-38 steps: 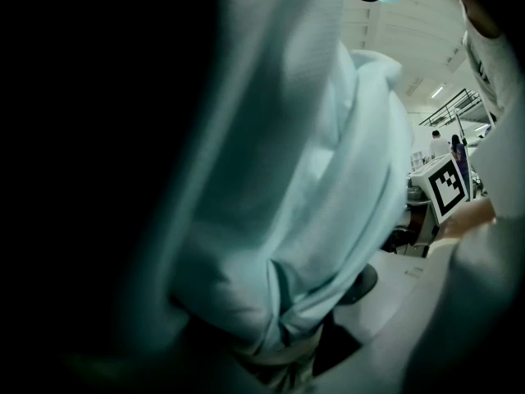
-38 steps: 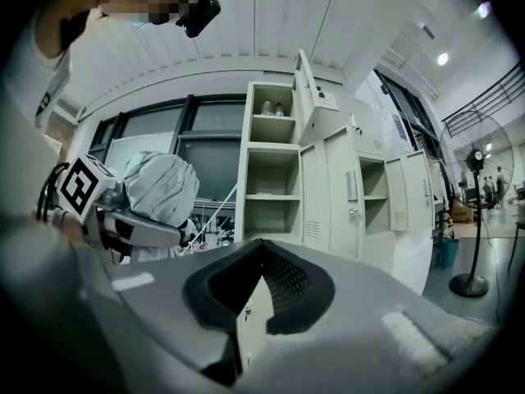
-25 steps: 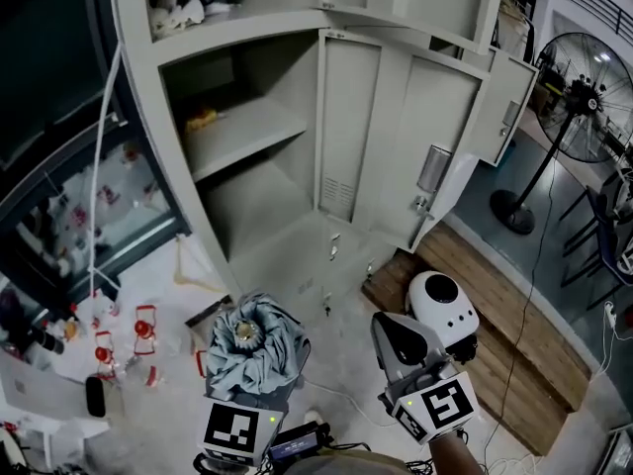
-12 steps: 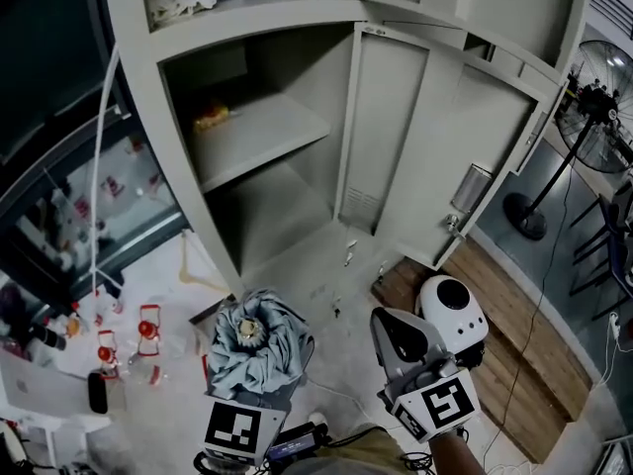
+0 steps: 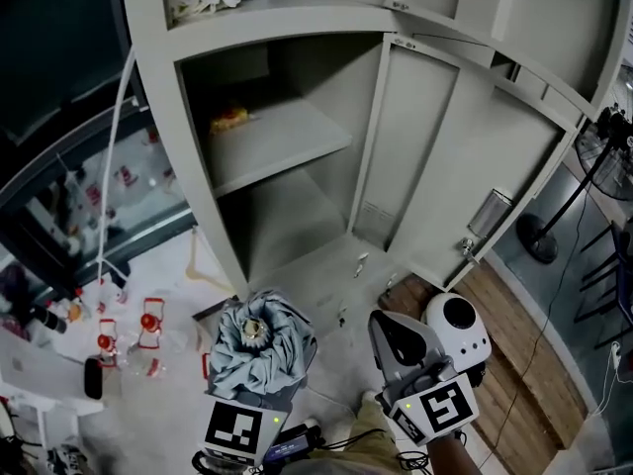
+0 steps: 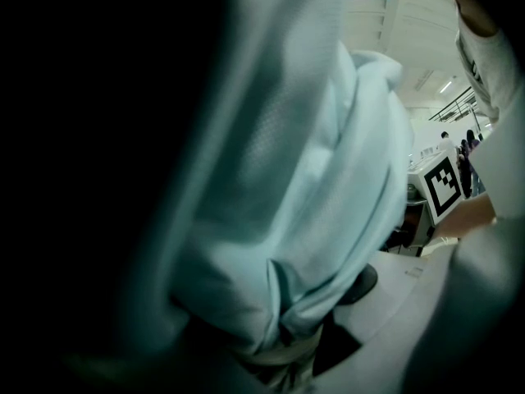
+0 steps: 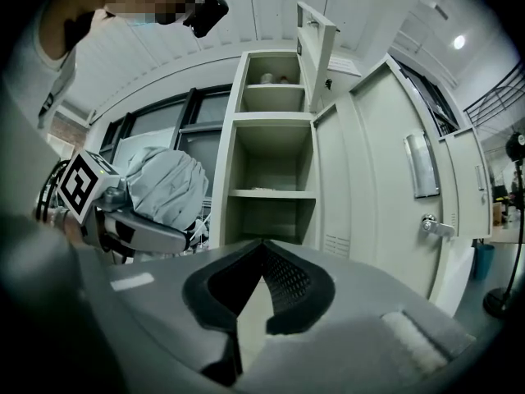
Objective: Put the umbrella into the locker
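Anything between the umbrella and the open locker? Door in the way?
Nothing visible blocks it. The umbrella faces the open compartments of the locker, and the door is swung clear to the right. Only a small yellow item lies at the back left of the shelf.

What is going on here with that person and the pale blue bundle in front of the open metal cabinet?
A person is working with a hand-held gripper in each hand. The left gripper is clamped on a folded light-blue umbrella, held out in front of a grey locker whose door stands open. The right gripper is shut and holds nothing, just beside it. The umbrella is not yet inside the locker.
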Tool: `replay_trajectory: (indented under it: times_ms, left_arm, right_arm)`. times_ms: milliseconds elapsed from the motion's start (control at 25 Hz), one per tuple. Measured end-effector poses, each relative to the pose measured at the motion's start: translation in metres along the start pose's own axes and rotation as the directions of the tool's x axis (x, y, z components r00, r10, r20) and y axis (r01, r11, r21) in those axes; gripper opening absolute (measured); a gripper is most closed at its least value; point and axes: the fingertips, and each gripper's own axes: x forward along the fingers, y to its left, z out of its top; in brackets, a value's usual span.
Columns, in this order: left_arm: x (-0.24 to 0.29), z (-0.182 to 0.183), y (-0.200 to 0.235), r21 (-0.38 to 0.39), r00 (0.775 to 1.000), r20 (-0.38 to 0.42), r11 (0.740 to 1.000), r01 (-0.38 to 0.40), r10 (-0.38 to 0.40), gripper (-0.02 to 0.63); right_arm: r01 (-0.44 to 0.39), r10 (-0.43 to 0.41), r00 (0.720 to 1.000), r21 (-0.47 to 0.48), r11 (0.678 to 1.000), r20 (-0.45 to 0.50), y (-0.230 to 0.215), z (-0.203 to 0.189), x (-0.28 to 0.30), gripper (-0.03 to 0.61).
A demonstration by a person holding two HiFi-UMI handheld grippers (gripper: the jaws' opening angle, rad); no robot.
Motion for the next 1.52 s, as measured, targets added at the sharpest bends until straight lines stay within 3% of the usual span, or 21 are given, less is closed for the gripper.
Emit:
replay_trajectory:
  times_ms: [320,760,1240,1520]
  left_arm:
    - [0.013,0.003,0.004,-0.029,0.992,-0.016,0.991,-0.129,0.128,0.353]
    - [0.023,0.004,0.005,-0.087,0.956,-0.048,0.952,-0.292,0.289,0.353]
    - [0.032,0.008,-0.003,-0.102,0.941,-0.060,0.935,-0.339,0.334,0.353]
    - [0.046,0.010,0.000,-0.123,0.951,-0.054,0.943,-0.309,0.305,0.353]
  right_arm:
    - [-0.143,0.143,0.990,-0.007,0.990,0.016,-0.016,0.002,0.020,0.002]
    - [-0.297,0.297,0.955,-0.026,0.955,0.009,-0.034,0.005,0.034,0.002]
    - [-0.412,0.412,0.911,-0.020,0.911,0.028,-0.032,0.006,0.034,0.002]
    - [-0.535,0.534,0.845,-0.053,0.843,-0.041,-0.010,-0.019,0.027,0.204]
